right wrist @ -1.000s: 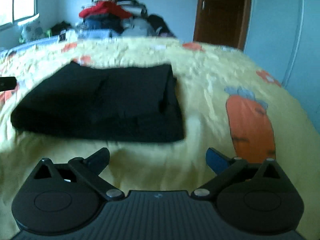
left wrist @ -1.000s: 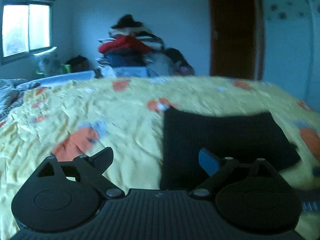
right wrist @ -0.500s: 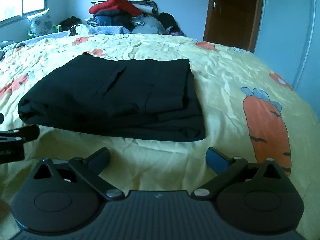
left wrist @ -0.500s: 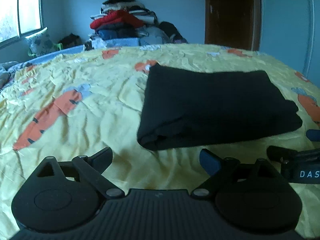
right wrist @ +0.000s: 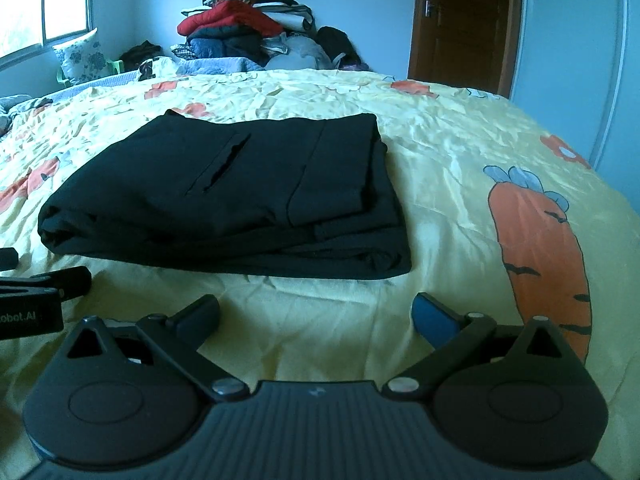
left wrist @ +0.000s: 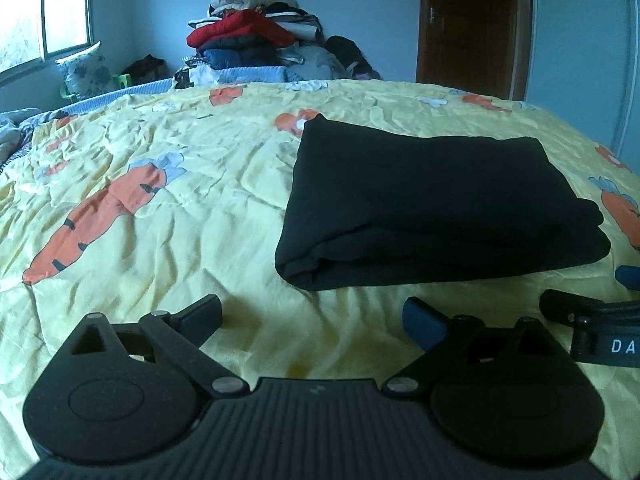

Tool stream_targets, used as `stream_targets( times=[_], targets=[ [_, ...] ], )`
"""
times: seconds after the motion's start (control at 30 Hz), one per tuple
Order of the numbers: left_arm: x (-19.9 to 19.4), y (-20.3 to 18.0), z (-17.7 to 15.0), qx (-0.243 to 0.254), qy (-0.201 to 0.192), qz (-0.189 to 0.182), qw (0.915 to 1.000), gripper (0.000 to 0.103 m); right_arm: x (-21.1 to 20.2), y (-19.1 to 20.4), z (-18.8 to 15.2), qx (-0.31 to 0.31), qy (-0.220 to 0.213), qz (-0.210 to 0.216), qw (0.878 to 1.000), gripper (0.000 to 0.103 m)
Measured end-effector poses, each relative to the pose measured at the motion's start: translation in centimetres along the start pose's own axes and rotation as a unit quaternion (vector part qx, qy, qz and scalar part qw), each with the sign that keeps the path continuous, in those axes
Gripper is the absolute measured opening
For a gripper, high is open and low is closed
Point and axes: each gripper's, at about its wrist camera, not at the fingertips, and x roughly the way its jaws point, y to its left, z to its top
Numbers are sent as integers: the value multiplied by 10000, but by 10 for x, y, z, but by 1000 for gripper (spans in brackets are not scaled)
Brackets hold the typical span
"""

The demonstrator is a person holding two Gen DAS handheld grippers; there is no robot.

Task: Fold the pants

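A: Panel, left-wrist view. Where are the pants (left wrist: pixel 436 204)?

B: At 1 o'clock from the left gripper (left wrist: pixel 312 316), a flat black stack on the yellow carrot-print bedspread (left wrist: pixel 160 208). In the right-wrist view the pants (right wrist: pixel 240 196) lie at 11 o'clock from the right gripper (right wrist: pixel 316 316).

A: Tool state?

B: Left jaws are opening, with only bedspread between them. Right jaws stand released and wide, holding nothing. Neither gripper touches the cloth.

A: Handling?

B: Judged soft, limp and light, so layers would slide and sag if lifted by one point. Best taken at the two near corners of the thick folded edge, pinching all layers together.

A: Room?

B: Open bedspread lies at 9 and 3 o'clock of the stack; the bed's edge falls away at 3 o'clock. The clothes pile (left wrist: pixel 252 36) at 12 o'clock is well apart
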Motion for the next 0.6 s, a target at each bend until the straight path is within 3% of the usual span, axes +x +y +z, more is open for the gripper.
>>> stream_targets(
  times=[0.6],
  targets=[
    [5, 1, 1, -90, 122, -68, 9999, 103, 0, -1, 0, 2, 1, 2, 10000, 103]
  ],
)
